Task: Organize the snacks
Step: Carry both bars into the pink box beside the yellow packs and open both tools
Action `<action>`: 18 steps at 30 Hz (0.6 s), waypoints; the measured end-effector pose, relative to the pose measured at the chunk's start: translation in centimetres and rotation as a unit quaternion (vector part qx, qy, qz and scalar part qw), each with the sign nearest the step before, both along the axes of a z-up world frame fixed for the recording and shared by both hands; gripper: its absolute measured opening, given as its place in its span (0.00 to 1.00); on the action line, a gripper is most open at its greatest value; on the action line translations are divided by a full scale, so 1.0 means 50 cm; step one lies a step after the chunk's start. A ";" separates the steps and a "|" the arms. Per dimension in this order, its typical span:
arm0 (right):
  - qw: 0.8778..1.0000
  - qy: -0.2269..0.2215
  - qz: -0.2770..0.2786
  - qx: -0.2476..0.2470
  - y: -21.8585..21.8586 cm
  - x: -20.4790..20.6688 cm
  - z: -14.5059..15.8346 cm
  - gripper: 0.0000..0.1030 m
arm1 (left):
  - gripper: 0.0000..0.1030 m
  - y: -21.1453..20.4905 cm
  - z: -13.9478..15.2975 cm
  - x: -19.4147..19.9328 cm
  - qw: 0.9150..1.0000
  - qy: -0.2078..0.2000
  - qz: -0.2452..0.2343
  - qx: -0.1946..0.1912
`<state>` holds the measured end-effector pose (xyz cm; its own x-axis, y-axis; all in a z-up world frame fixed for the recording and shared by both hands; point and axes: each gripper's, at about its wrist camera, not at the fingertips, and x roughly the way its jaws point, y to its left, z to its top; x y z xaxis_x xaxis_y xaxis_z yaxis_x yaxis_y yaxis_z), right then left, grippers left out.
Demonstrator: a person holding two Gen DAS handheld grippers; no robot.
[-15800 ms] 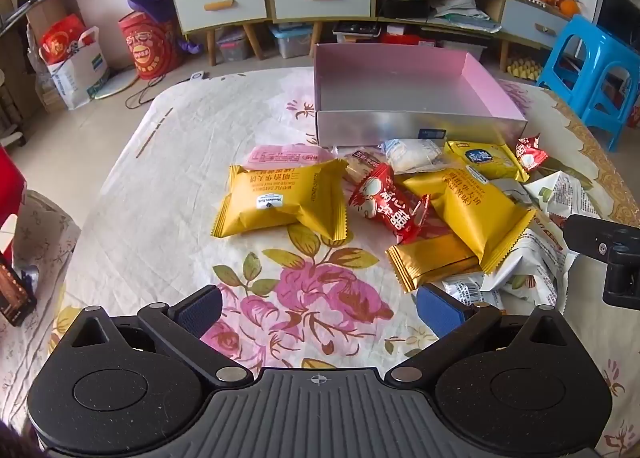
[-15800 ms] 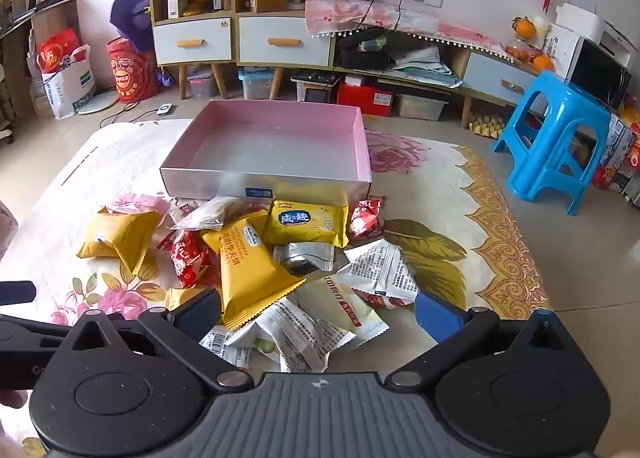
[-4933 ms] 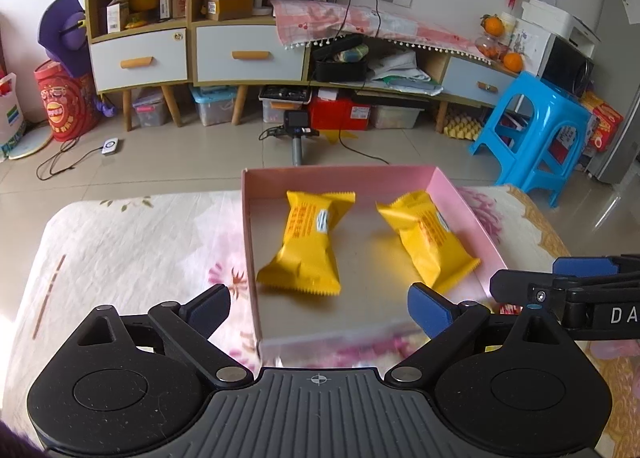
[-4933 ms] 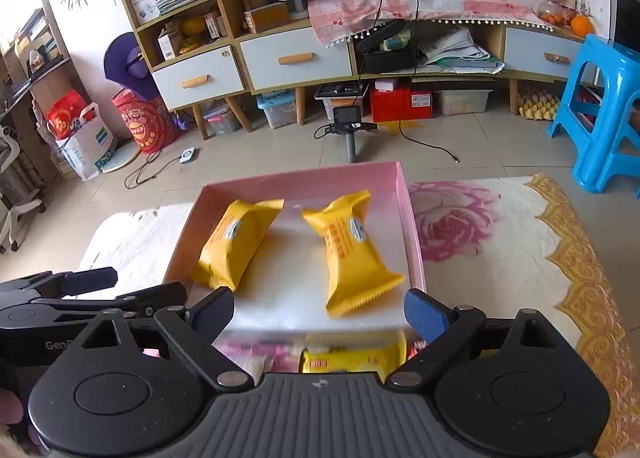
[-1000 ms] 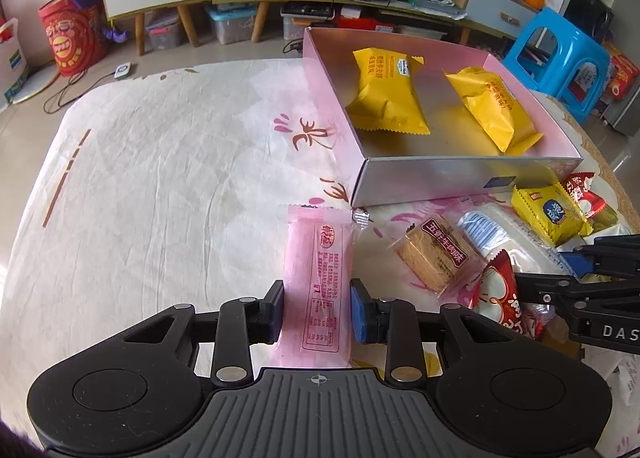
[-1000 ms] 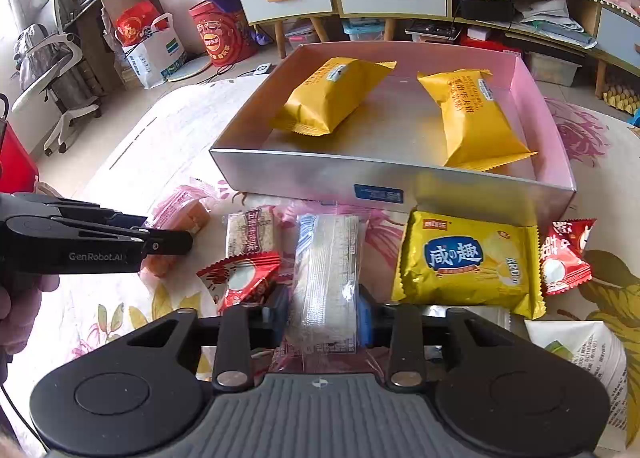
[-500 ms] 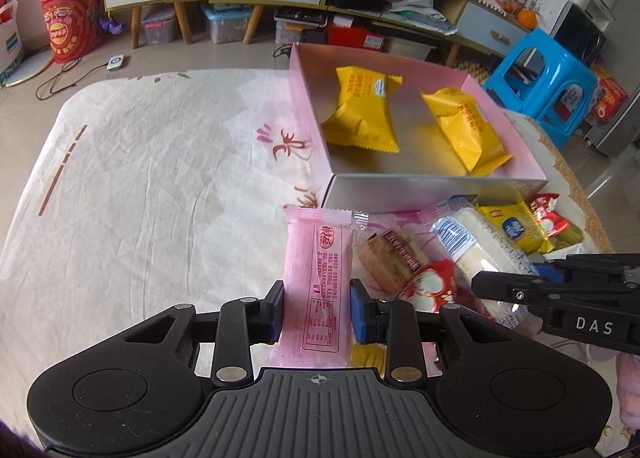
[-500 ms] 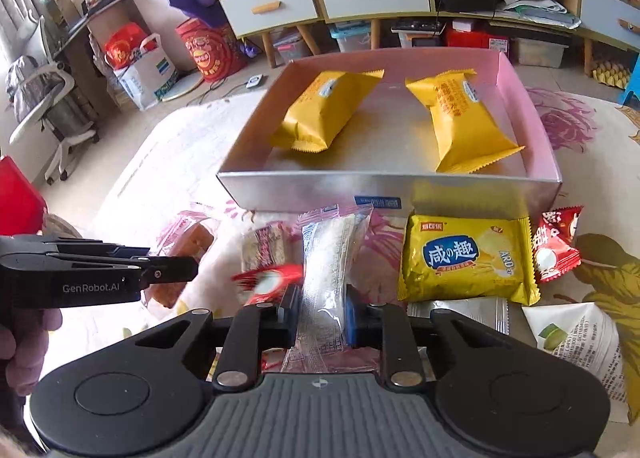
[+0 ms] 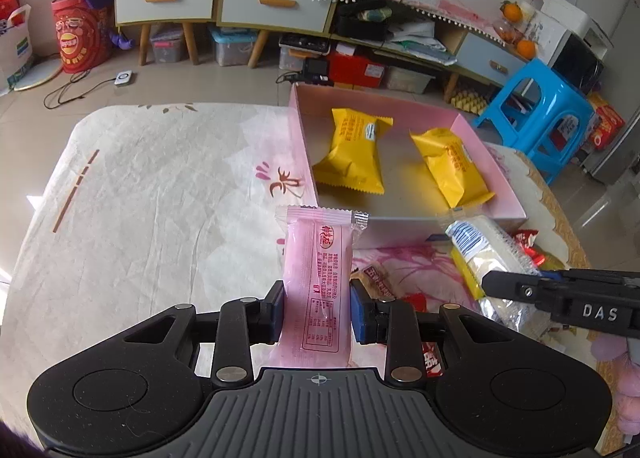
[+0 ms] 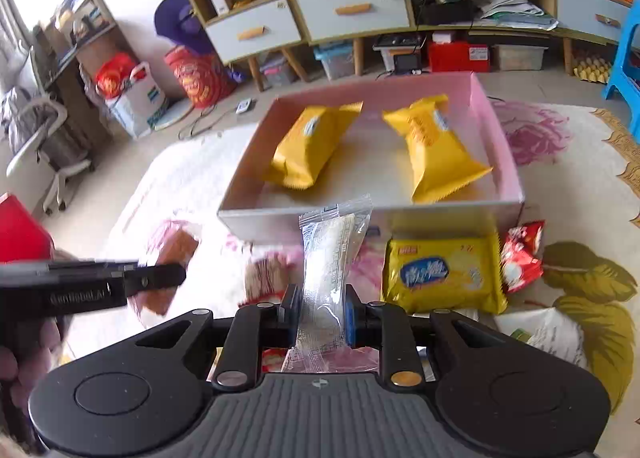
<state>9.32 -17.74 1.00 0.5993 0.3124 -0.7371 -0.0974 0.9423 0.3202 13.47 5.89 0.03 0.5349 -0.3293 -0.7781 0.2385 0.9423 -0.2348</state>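
Left gripper (image 9: pixel 317 312) clamped on pink wafer packet (image 9: pixel 318 278); right gripper (image 10: pixel 319 314) clamped on clear rice-cracker packet (image 10: pixel 332 258); both short of pink box (image 10: pixel 504 145); advice: clear near wall, set beside yellow packets (image 10: pixel 312 145)

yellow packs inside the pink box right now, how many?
2. One yellow pack lies on the left side of the pink box, the other yellow pack on the right side, apart. Nothing else shows inside.
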 end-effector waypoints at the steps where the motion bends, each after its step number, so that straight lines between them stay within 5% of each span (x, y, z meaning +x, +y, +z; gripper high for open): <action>1: 1.000 -0.003 -0.002 0.004 -0.003 0.001 0.007 0.11 | 0.28 -0.001 0.005 0.001 1.000 -0.002 0.003 -0.002; 18: 0.992 -0.034 -0.091 0.078 -0.079 0.072 0.035 0.11 | 0.28 -0.064 0.030 0.066 0.999 -0.014 0.016 -0.044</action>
<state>12.92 -21.67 2.77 0.7028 0.3012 -0.6445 0.0438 0.8859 0.4618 16.76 2.67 1.52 0.5671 -0.3781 -0.7318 0.2152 0.9256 -0.3114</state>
